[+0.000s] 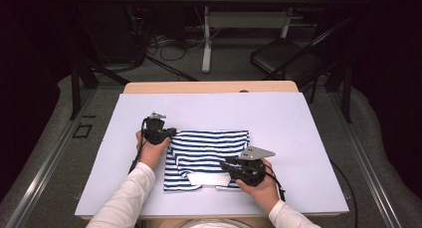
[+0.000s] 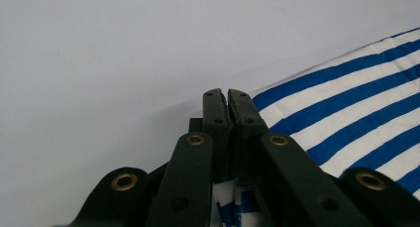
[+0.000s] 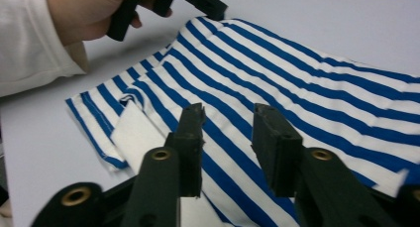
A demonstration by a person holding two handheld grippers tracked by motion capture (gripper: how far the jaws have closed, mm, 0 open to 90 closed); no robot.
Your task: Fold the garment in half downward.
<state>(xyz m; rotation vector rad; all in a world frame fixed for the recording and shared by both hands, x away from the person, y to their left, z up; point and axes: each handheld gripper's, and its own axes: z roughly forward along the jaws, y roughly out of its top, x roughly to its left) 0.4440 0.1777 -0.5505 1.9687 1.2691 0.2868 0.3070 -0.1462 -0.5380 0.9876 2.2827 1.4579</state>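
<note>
A blue-and-white striped cloth garment (image 1: 206, 156), folded into a rough rectangle, lies flat on the pale lavender-grey table board (image 1: 298, 138), near the middle of it and toward the person's edge. All places below are given from this garment.

The left gripper (image 1: 169, 133) sits at the garment's far left corner, held by the person's left hand (image 1: 151, 149) in a white long sleeve (image 1: 124, 198). In the left gripper view its two black jaws are pressed together with only a hairline between them, and striped fabric (image 2: 346, 103) shows beneath and beside them; a strip of the garment's edge seems pinched at the base of the jaws, so this claw is clamped narrow on the cloth.

The right gripper (image 1: 234, 169) rests at the garment's near right part, just beside a plain white fold of fabric (image 1: 209, 178) that lies along the near edge. The person's right hand (image 1: 261, 185) holds it from the near side, and a grey three-cornered plate (image 1: 256, 152) sits on top of it. In the right gripper view the jaws stand apart, moderately wide, with the striped garment (image 3: 297, 88) lying flat under the gap; the pads press on nothing. That same view shows the white fold (image 3: 133, 133) to the left of its jaws and, past the garment's far side, the left hand (image 3: 94, 11) gripping its tool at the corner.
</note>
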